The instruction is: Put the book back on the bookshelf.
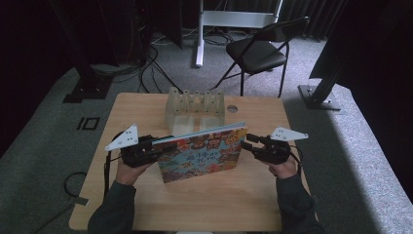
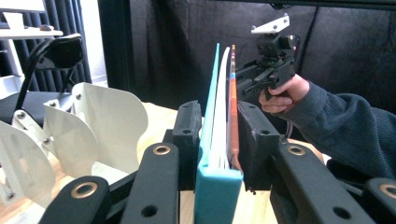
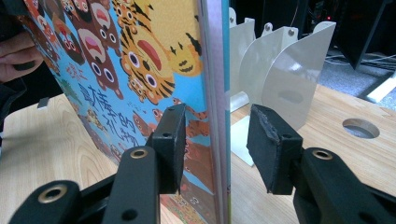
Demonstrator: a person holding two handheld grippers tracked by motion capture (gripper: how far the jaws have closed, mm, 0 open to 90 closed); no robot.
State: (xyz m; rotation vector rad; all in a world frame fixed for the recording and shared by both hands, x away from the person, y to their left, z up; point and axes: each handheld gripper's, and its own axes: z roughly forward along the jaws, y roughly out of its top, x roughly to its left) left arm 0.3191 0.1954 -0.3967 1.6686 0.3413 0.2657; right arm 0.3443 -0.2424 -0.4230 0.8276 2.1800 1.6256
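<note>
A picture book (image 1: 202, 153) with a colourful animal cover and a teal spine stands on edge, leaning, over the middle of the wooden table (image 1: 209, 200). My left gripper (image 1: 163, 146) is at its left end. In the left gripper view the two pads (image 2: 189, 135) press on both covers of the book (image 2: 218, 177), so my left gripper (image 2: 219, 130) is shut on it. My right gripper (image 1: 248, 141) is at the book's right end. In the right gripper view its jaws straddle the book's edge (image 3: 215, 70), with a clear gap on the right side, so my right gripper (image 3: 217, 140) is open.
A white divider rack (image 1: 195, 105) with several curved fins stands just behind the book, also seen in the gripper views (image 2: 107, 121) (image 3: 280, 70). A round hole (image 1: 232, 108) is in the tabletop beside it. A black folding chair (image 1: 258, 48) stands beyond the table.
</note>
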